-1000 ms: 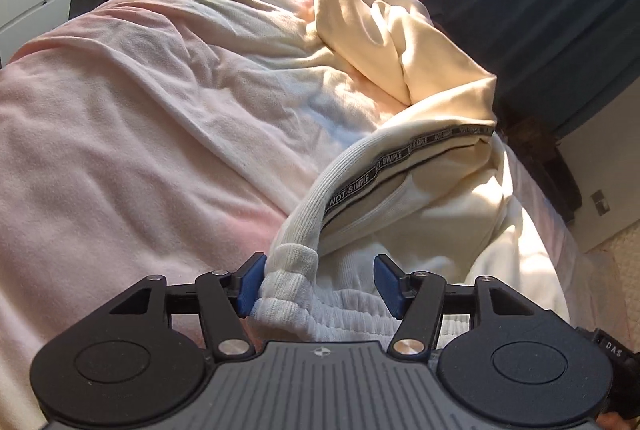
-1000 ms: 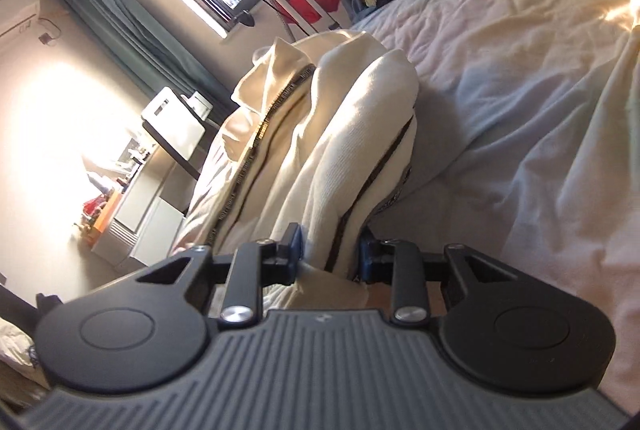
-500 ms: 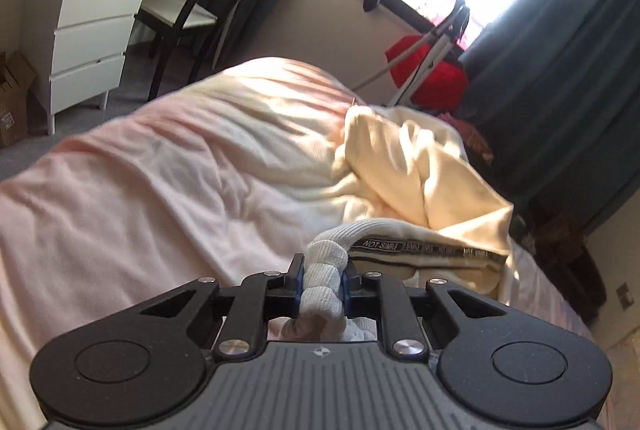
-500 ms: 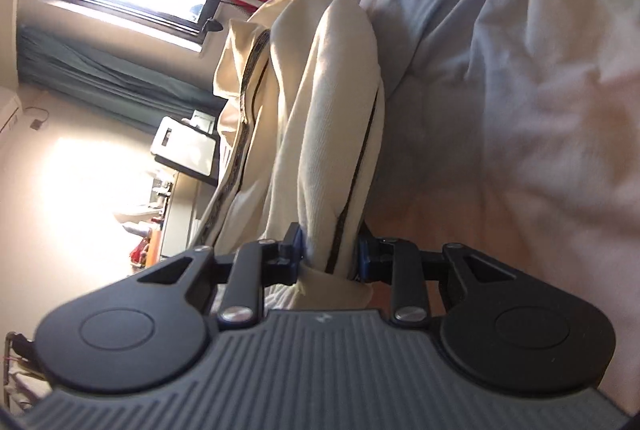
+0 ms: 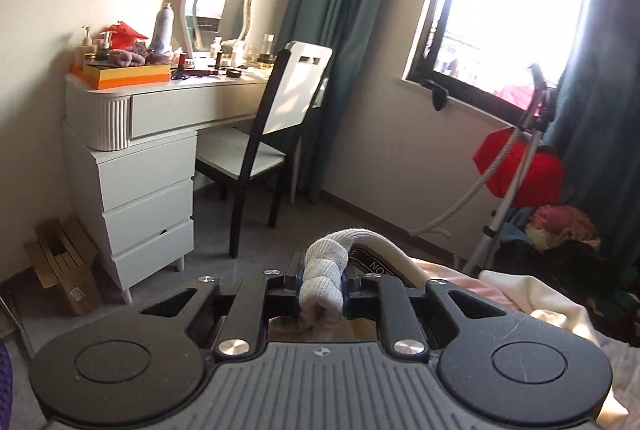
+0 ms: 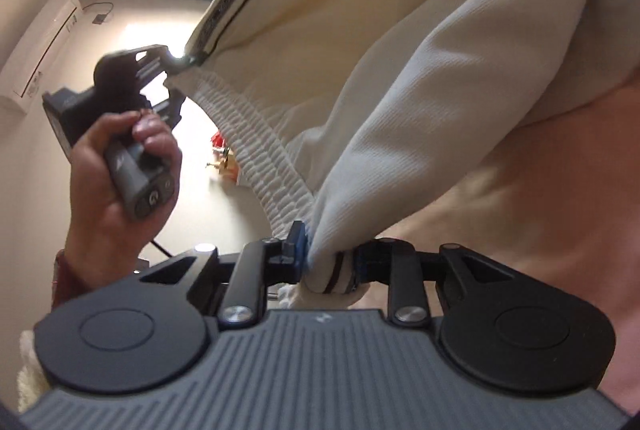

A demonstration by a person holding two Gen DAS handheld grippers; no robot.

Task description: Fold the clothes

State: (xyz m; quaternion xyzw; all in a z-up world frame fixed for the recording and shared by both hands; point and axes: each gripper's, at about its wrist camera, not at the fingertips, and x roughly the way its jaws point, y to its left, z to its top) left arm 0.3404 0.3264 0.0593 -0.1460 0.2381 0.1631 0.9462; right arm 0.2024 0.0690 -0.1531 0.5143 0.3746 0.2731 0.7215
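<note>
A pair of cream trousers [image 6: 400, 78] with a ribbed elastic waistband and a black lettered side stripe hangs lifted between my two grippers. My left gripper [image 5: 323, 288] is shut on the bunched waistband [image 5: 325, 278] and is raised above the bed. It also shows in the right wrist view [image 6: 160, 70], held by a hand at one end of the waistband. My right gripper [image 6: 330, 266] is shut on the other end of the waistband, where the cloth bunches between the blue pads. The trouser legs trail away up and to the right.
The pink bedspread [image 6: 540, 198] lies below the trousers. In the left wrist view a white dressing table [image 5: 132, 134], a chair [image 5: 272, 146], a window [image 5: 504, 2], a red garment steamer [image 5: 520, 166] and a heap of clothes [image 5: 560, 230] stand beyond the bed.
My left gripper closed on the waistband, then lifted and tilted up toward the room. My right gripper kept its hold and lifted too, so the trousers now hang between them.
</note>
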